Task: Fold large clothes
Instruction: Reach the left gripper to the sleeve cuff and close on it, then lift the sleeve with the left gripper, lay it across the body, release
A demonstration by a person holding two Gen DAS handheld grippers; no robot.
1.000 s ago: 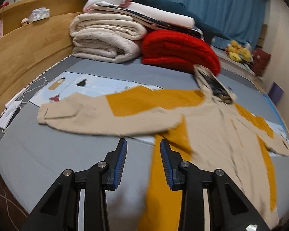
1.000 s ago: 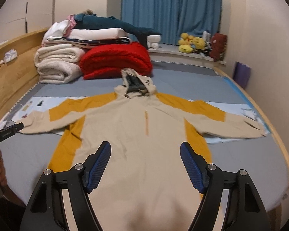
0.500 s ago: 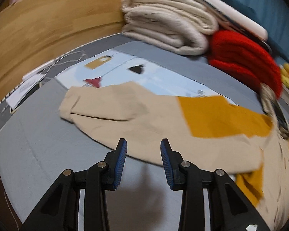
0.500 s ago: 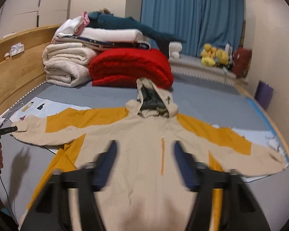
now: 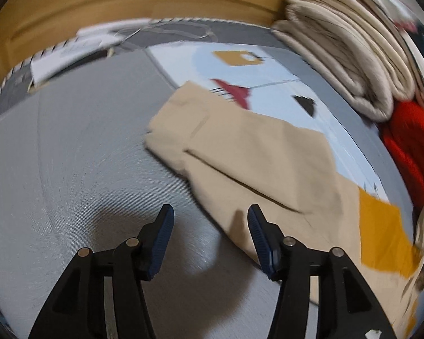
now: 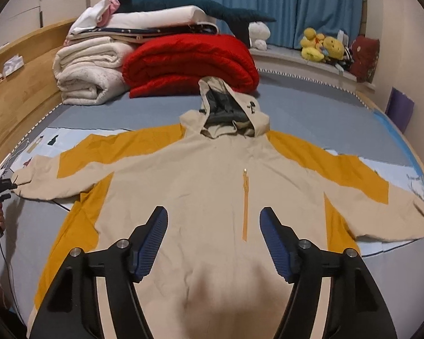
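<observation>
Now we hover both grippers over the jacket (image 6: 212, 197), spread flat on the bed (image 6: 155, 107).

Our left gripper (image 5: 210, 220), jaws spread, sits beside the sleeve cuff (image 5: 178, 130); our right gripper (image 6: 214, 226), jaws wide, holds nothing above the chest.

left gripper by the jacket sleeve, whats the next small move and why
Probably ease the left gripper forward and to its right onto the beige sleeve cuff, then close. Its jaws are open and empty over bare grey bedsheet, and the jacket lies spread flat with both sleeves out, so folding that sleeve inward looks like the first step.
</observation>
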